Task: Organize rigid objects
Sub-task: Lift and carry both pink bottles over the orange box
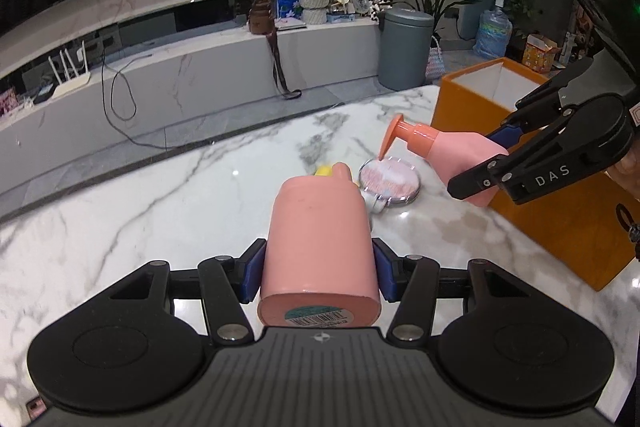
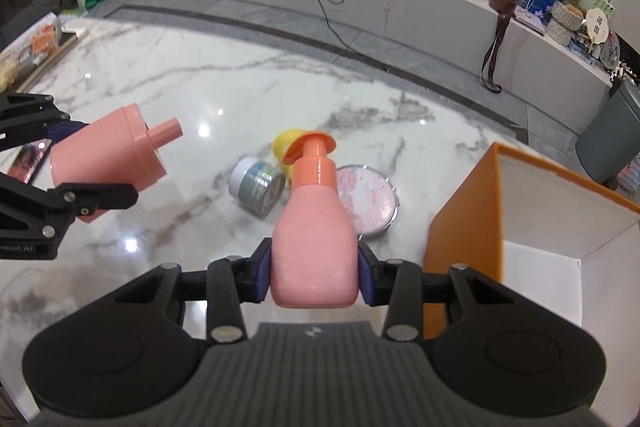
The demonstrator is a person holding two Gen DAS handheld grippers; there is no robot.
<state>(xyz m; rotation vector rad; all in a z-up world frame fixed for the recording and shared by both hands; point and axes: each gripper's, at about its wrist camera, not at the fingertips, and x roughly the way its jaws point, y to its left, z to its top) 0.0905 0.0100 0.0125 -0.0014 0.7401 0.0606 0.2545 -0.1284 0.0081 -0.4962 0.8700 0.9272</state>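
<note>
I have the left gripper (image 1: 318, 267) clenched on a pink bottle (image 1: 320, 243), its blue pads pressed against both sides of the body, bottle lifted off the marble tabletop (image 1: 160, 195) with its barcoded base toward the camera and its neck pointing away. My right gripper (image 2: 315, 273) is grasping a pink pump bottle (image 2: 314, 227) by the lower body, orange pump head (image 2: 310, 147) pointing away from me, also clear of the tabletop. Below and between them lie a round mirror (image 2: 366, 201), a small silver-banded jar (image 2: 260, 189) on its side and a yellow object (image 2: 286, 145) partly hidden behind the pump. The open orange box (image 2: 460, 223) stands just beside my right gripper.
</note>
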